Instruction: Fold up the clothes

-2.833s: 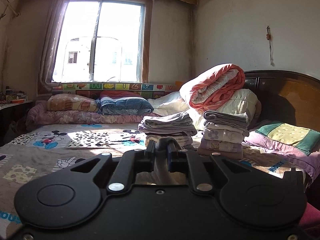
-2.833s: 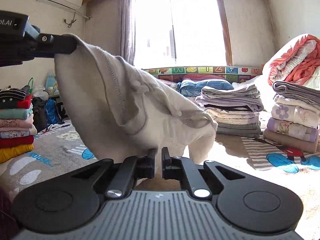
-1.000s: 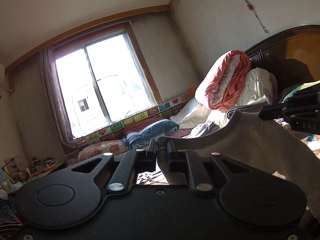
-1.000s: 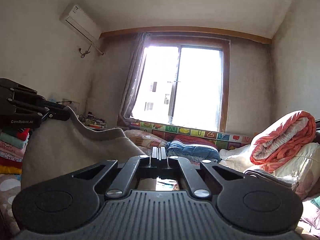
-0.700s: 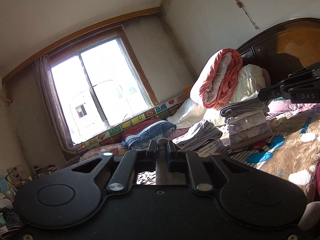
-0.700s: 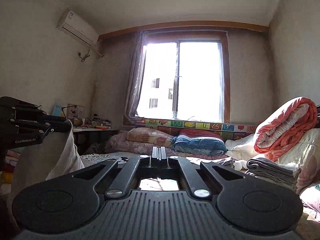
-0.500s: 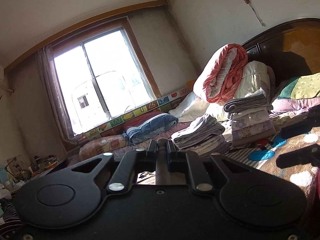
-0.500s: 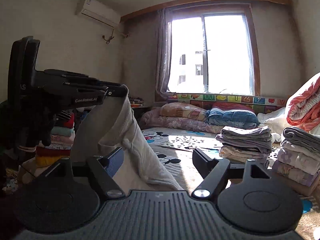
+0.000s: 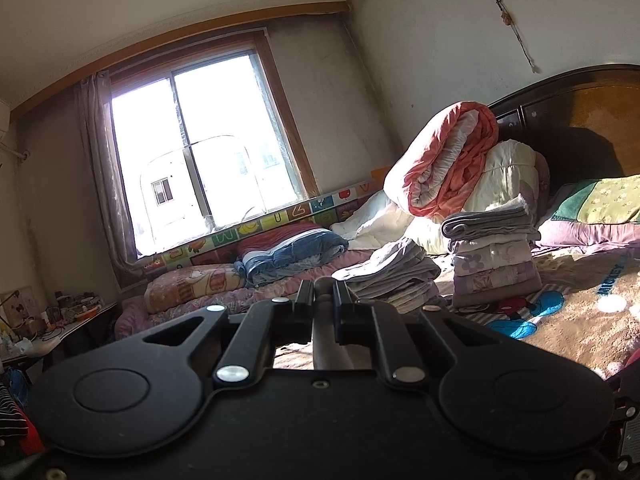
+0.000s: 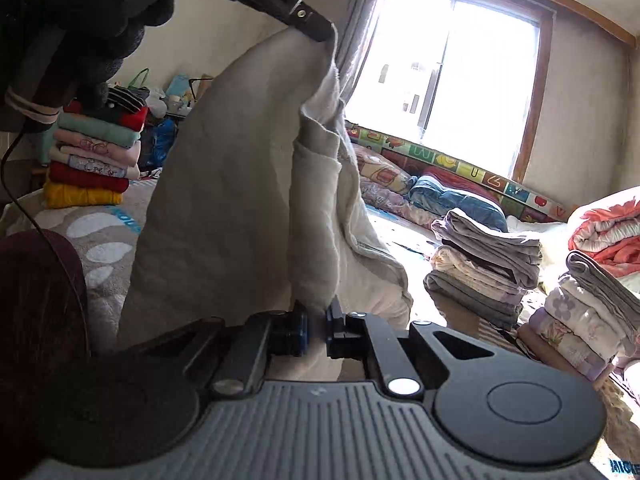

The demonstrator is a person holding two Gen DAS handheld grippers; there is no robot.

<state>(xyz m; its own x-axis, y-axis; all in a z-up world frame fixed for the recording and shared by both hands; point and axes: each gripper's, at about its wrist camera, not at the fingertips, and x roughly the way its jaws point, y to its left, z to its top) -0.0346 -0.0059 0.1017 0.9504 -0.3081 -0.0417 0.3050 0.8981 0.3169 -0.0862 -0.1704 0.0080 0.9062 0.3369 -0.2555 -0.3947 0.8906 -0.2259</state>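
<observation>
Beige garment [image 10: 224, 184] hangs in the air over the bed [image 10: 100, 232], long axis near vertical; left gripper [image 10: 320, 32] pinches its top edge at 12 o'clock, right gripper [image 10: 316, 330] clamps a fold at 6 o'clock directly below

Window [image 9: 208, 152] set in far wall; curtain [image 9: 104, 168] hangs along its left edge. Directly beneath it, an alphabet-tile strip [image 9: 264, 224], with a blue quilt [image 9: 292, 252] and patterned pillow [image 9: 192, 288] against that strip. Right of the window: rolled orange quilt [image 9: 452, 160] upon a cream duvet [image 9: 508, 176], dark wooden headboard [image 9: 592, 128] behind. Cluttered side table [image 9: 52, 320] stands left, below the window.
</observation>
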